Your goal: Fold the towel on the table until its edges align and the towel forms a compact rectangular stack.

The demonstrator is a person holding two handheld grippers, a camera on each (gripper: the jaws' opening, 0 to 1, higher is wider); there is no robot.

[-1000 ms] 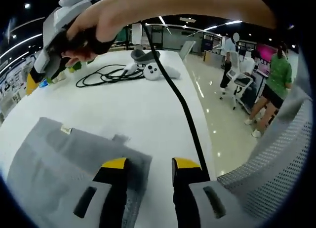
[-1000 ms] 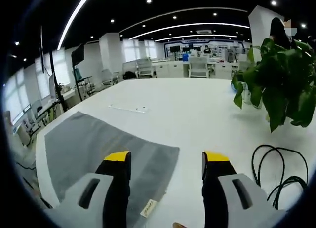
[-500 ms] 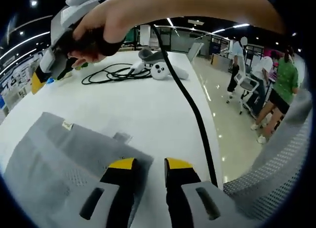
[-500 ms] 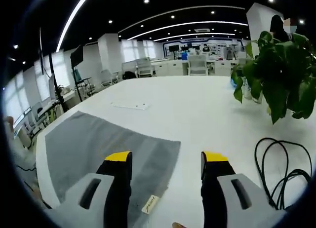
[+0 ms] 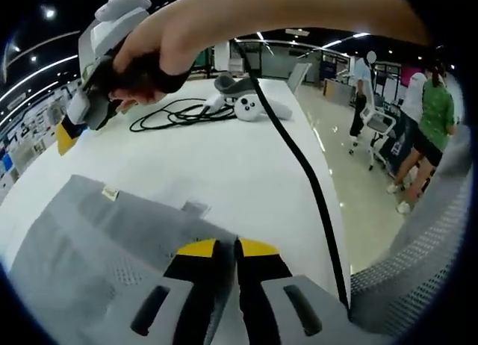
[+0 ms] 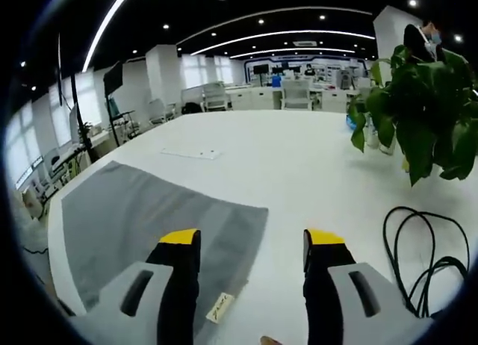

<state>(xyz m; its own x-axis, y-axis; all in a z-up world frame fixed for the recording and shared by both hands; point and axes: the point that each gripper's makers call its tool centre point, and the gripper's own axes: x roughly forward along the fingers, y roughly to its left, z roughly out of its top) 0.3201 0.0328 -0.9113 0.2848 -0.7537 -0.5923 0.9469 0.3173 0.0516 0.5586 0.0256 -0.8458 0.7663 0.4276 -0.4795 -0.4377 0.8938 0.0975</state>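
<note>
My left gripper (image 5: 227,248) had pinched the grey towel's (image 5: 89,248) corner near the table's (image 5: 224,166) edge; my right gripper (image 6: 252,240) hung wide open, empty, above the towel's other corner.

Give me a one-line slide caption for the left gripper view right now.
Left gripper jaws nearly shut at the grey towel corner on the white table.

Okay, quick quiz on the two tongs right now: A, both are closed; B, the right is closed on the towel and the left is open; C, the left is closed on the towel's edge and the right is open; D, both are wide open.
C: the left tongs have their yellow tips pinched together on the grey towel's edge, while the right tongs stand wide apart over the towel corner.
</note>
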